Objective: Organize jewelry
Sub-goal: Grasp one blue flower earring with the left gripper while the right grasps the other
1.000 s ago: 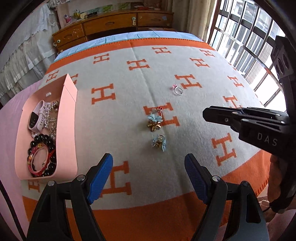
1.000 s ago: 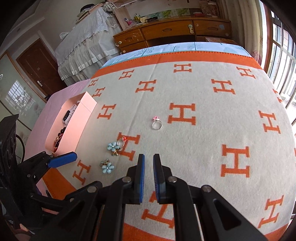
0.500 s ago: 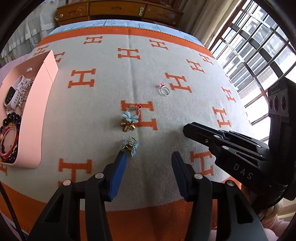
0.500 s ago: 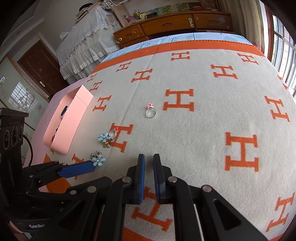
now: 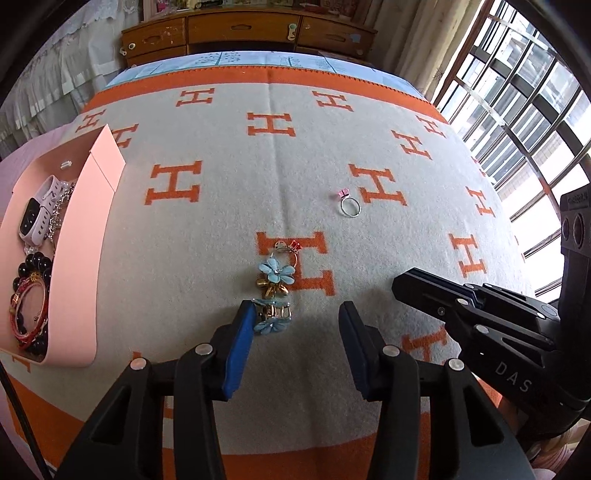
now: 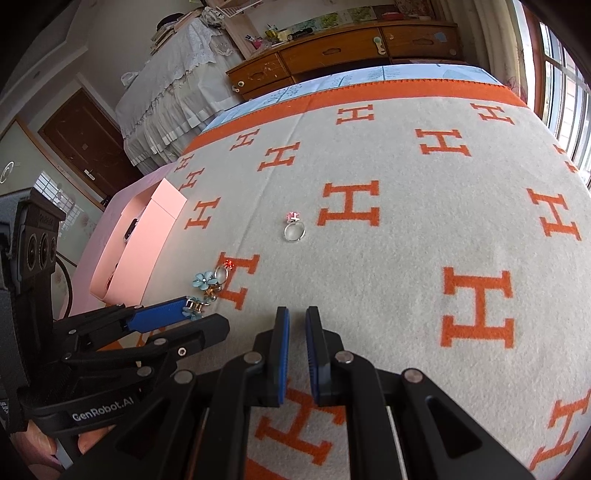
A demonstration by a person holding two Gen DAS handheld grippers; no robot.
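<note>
A grey blanket [image 5: 221, 258] with orange H letters covers the bed, a wooden dresser [image 5: 243, 29] along the top of the frame. At the left edge a pink box [image 5: 79, 266] holds a white watch [image 5: 35, 218] and bead bracelets [image 5: 31, 306]. The left gripper [image 5: 295, 321], low in the left view, has just been closing; the nearer blue flower clip [image 5: 273, 319] lies against its left pad, clear of the right, below a second flower clip [image 5: 275, 275] and a silver ring [image 5: 349, 203]; the right gripper [image 6: 297, 325] is closed and empty.
</note>
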